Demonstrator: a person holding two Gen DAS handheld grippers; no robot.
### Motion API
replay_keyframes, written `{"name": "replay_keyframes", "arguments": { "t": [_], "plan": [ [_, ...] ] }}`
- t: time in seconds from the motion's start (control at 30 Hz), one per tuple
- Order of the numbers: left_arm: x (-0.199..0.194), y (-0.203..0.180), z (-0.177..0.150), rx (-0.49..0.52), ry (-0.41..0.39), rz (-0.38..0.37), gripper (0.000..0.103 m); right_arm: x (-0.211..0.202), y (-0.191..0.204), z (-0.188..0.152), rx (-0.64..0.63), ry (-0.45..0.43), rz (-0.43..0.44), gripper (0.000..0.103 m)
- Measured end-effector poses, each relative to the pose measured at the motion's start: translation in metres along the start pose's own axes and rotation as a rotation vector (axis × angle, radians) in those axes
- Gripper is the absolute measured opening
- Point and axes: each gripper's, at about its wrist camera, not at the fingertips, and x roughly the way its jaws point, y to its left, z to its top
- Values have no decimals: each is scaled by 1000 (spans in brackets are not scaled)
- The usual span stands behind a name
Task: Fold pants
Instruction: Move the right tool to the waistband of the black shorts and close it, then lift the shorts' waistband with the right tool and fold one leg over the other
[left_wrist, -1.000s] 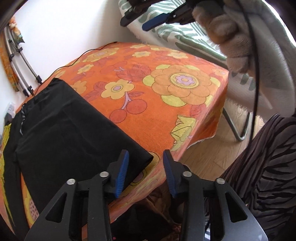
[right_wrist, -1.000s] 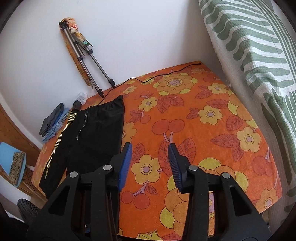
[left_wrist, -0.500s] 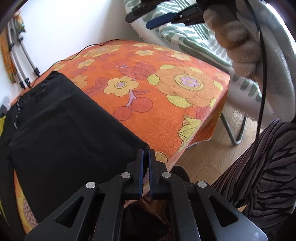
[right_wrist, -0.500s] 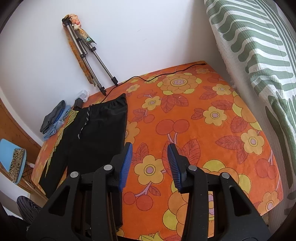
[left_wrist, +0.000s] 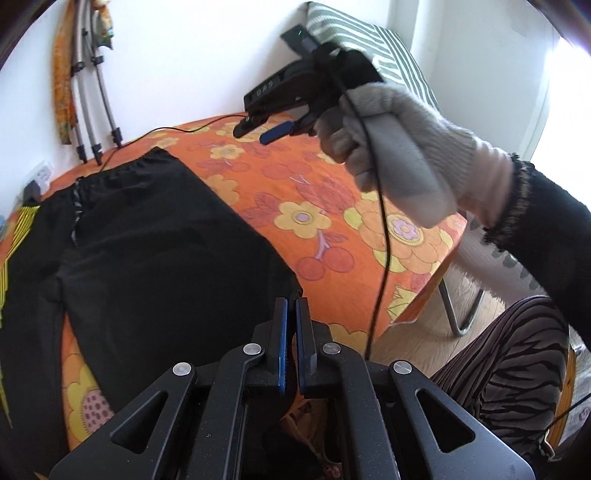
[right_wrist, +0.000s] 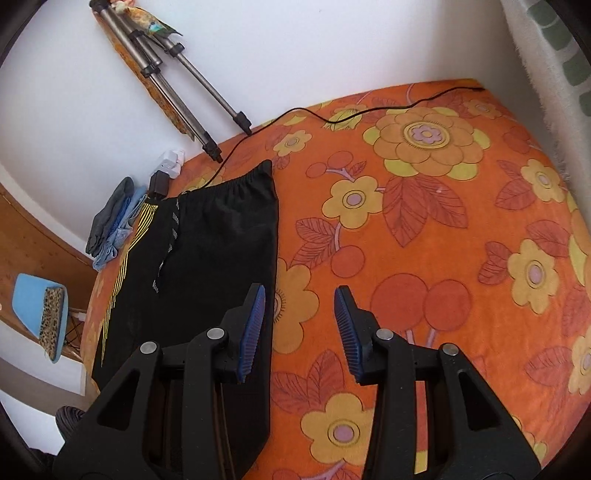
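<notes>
Flowered orange bedspread (right_wrist: 424, 229) is carrying the black pants (left_wrist: 155, 251), lying flat. Left gripper (left_wrist: 291, 325) is pinching the hem corner; right gripper (right_wrist: 299, 321), jaws apart, is approaching. Next: carrying the hem toward the waistband.

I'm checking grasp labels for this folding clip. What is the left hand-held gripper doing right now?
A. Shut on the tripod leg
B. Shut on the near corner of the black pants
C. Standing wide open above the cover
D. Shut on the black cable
B: in the left wrist view the left hand-held gripper has its blue pads nearly together, pinching the corner of the black pants at the edge of the orange floral cover.
</notes>
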Motion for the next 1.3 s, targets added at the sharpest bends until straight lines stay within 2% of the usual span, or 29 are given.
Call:
{"name": "replay_keyframes", "arguments": {
  "t": [0.13, 0.43, 0.63, 0.73, 0.87, 1.03, 1.1, 1.3],
  "plan": [
    [-5, 20, 1, -57, -5, 3, 3, 39, 6, 20, 4, 41, 8, 41],
    [-22, 45, -4, -95, -15, 30, 3, 96, 1, 70, 110, 57, 60, 41],
    [-27, 61, -8, -130, -17, 42, 3, 142, 15, 93, 96, 114, 46, 41],
    [-29, 70, -11, -152, -19, 46, 3, 155, 18, 99, 105, 123, 59, 41],
    [-32, 83, -14, -182, -25, 54, 3, 165, 27, 107, 66, 131, 32, 41],
    [-38, 98, -17, -209, -42, 77, 3, 174, 41, 108, -4, 148, 2, 26],
    [-41, 104, -19, -218, -45, 93, 3, 176, 45, 107, -30, 157, -23, 8],
    [-52, 120, -29, -253, -55, 123, 3, 164, 50, 112, -11, 104, -36, 2]
  ]
}}
